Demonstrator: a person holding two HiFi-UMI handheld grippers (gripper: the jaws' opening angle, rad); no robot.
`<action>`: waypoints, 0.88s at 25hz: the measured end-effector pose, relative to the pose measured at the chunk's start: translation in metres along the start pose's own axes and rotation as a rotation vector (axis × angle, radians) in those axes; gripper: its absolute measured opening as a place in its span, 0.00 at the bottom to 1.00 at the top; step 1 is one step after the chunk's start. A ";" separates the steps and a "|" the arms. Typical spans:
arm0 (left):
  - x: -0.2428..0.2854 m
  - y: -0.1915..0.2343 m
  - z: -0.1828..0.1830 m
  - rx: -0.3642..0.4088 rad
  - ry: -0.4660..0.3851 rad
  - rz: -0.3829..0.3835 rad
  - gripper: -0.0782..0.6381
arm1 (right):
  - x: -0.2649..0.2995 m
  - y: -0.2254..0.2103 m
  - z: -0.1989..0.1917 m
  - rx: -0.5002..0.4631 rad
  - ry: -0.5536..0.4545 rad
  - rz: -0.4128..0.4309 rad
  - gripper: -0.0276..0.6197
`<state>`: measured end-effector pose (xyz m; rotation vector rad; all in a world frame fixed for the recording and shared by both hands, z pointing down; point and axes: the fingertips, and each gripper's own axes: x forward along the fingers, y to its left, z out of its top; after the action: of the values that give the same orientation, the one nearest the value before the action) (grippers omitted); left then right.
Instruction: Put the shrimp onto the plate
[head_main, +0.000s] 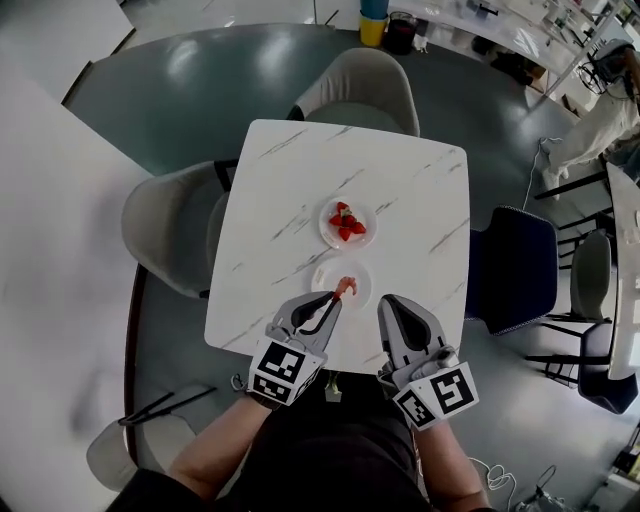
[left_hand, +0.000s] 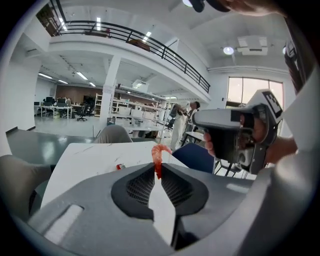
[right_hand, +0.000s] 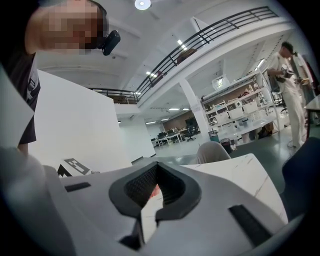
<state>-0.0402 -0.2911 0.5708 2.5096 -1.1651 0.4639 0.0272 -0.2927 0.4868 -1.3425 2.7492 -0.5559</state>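
Left gripper: jaws clenched on the shrimp, pinched by one end, the curled body standing clear beyond the tips in the left gripper view. Position: the shrimp hangs over the near plate, which looks otherwise bare; the far plate carries red pieces. Right gripper: jaws drawn together with nothing gripped, idle just beside the near plate at the table edge. Assessed step: delivery to the near plate. Recommendation: bring the shrimp low over the plate's centre before releasing, since a drop from height near the rim may bounce it onto the table. Part the jaws slowly, then lift straight away so the tips do not drag it off.
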 end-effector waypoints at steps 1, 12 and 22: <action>0.008 0.004 -0.010 0.008 0.023 -0.006 0.17 | 0.003 -0.004 -0.005 0.003 0.002 -0.010 0.05; 0.076 0.042 -0.108 0.082 0.339 -0.032 0.17 | 0.025 -0.028 -0.053 0.041 0.037 -0.072 0.05; 0.105 0.053 -0.153 0.112 0.544 -0.027 0.17 | 0.027 -0.038 -0.058 0.046 0.028 -0.076 0.05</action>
<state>-0.0399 -0.3281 0.7601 2.2598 -0.9047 1.1423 0.0283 -0.3177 0.5576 -1.4449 2.6986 -0.6436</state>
